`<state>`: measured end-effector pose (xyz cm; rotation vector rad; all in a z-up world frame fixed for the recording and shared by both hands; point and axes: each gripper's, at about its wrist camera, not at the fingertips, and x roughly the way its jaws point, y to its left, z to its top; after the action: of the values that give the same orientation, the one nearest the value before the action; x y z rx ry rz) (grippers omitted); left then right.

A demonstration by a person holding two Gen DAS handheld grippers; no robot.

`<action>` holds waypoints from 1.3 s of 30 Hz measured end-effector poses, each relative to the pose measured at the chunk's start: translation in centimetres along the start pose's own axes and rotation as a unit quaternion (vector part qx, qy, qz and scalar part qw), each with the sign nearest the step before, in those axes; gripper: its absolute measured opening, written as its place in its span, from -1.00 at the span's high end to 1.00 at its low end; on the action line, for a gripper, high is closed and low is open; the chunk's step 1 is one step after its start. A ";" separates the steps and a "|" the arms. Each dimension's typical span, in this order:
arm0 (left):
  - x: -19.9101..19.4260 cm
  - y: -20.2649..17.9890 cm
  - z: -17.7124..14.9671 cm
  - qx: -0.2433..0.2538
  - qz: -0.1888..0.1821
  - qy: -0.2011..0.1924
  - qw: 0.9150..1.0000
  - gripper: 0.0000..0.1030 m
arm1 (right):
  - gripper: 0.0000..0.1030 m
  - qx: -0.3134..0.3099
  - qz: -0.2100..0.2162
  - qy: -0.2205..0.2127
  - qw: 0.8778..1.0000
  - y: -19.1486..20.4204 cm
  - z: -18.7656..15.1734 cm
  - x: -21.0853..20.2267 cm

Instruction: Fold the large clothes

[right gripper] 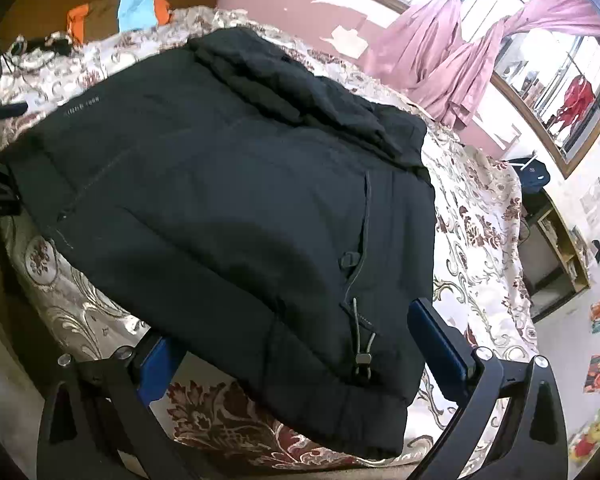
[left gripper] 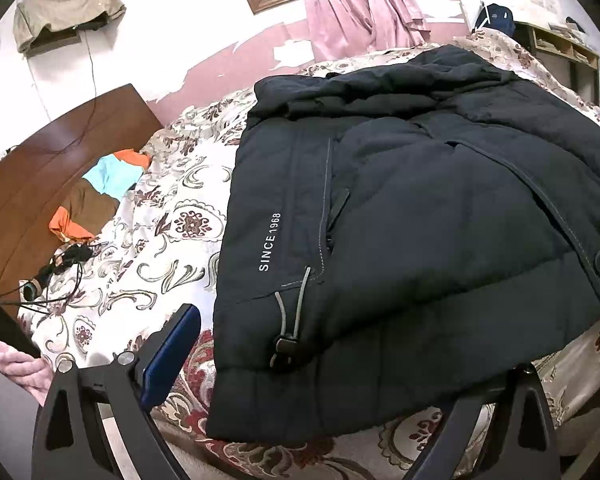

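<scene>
A dark navy padded jacket (left gripper: 420, 200) lies flat on the floral bedspread (left gripper: 152, 240), sleeves folded in, hem toward me. It reads "SINCE 1968" near its left side. It also shows in the right wrist view (right gripper: 228, 208). My left gripper (left gripper: 340, 364) is open, jaws wide apart around the hem's left part; its right finger is hidden under the hem. My right gripper (right gripper: 296, 344) is open, jaws astride the hem's right part near the drawcord toggle (right gripper: 362, 362). Neither grips the cloth.
A wooden headboard (left gripper: 40, 176) stands at the bed's far left, with an orange, blue and brown cloth (left gripper: 96, 196) and black cables (left gripper: 56, 268) beside it. Pink curtains (right gripper: 460, 60) hang by the windows. A shelf unit (right gripper: 556, 252) stands at right.
</scene>
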<state>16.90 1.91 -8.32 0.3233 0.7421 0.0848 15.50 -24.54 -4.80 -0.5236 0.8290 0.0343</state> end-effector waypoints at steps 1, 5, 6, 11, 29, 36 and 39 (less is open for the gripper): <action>0.0 0.0 0.0 -0.001 -0.001 0.000 1.000 -0.86 | -0.97 -0.001 0.000 0.001 1.000 0.0 0.0 0.0; -0.1 0.0 0.0 -0.002 -0.007 0.002 1.000 -0.78 | -0.96 0.018 0.011 0.009 1.000 -0.3 0.0 0.2; -0.1 0.0 0.0 -0.002 -0.009 0.002 1.000 -0.74 | -0.96 0.022 0.013 0.010 1.000 -0.4 -0.1 0.2; -0.3 0.1 0.1 0.002 -0.022 -0.009 1.000 -0.49 | -0.30 0.030 0.026 0.017 0.999 0.0 -0.4 0.3; -1.5 0.9 0.5 -0.020 -0.098 -0.044 0.994 0.62 | 0.75 0.103 0.012 -0.032 0.994 0.3 -0.5 -1.0; -4.3 1.5 1.6 -0.031 -0.090 -0.095 0.991 0.76 | 0.83 0.138 0.018 -0.092 0.986 -1.1 -0.6 -3.0; -4.9 1.8 1.7 -0.040 -0.088 -0.091 0.991 0.78 | 0.84 0.147 0.018 -0.127 0.981 -1.4 -0.8 -4.1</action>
<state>14.57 2.30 -3.37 0.1838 0.5812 -0.0814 12.44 -25.46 -1.74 -0.2190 0.5798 0.0121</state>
